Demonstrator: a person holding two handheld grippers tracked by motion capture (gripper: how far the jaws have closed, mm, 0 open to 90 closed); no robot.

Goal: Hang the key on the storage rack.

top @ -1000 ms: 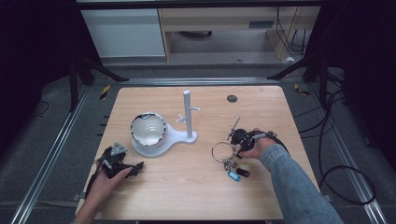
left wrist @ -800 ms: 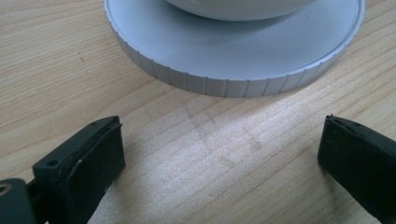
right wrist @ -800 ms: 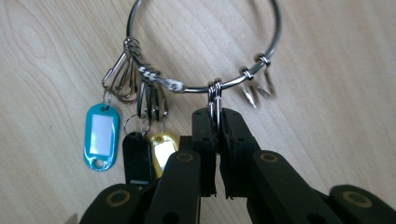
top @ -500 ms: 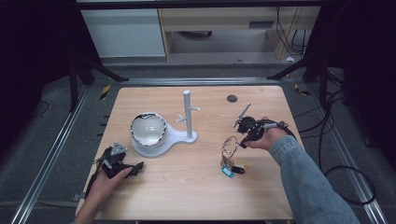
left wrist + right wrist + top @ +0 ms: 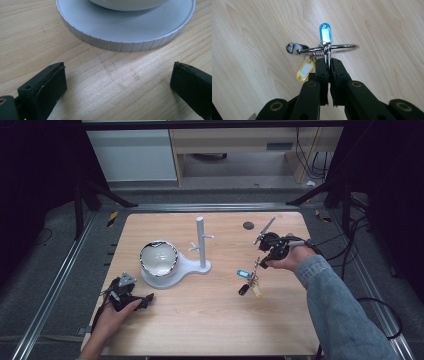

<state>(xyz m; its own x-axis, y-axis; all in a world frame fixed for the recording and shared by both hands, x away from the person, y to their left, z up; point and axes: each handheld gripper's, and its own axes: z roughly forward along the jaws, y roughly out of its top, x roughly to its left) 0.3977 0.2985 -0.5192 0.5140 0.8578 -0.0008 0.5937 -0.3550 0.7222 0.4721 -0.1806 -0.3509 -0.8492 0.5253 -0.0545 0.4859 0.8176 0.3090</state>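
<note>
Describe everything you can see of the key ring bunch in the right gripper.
The key ring bunch is a thin, shiny metal ring, seen nearly edge-on in the right gripper view, with a short wire coil wound on it. A blue plastic tag, a yellow plastic tag and a dark metal key or clasp hang from it. The right gripper is shut on the ring. In the high view the bunch dangles below the jaws, above the wooden table.

Tabletop (image 5: 210,320): pale wood with visible grain. Stand (image 5: 201,245) at centre: light grey, with a ribbed edge on its round base. Bowl (image 5: 158,259) on the base: white inside. Key ring (image 5: 329,47): silver metal, carrying a blue tag (image 5: 325,33) and a yellow tag (image 5: 305,70), each with a white insert. Right gripper (image 5: 328,62): black. Sleeve (image 5: 345,315) at right: blue denim.
</note>
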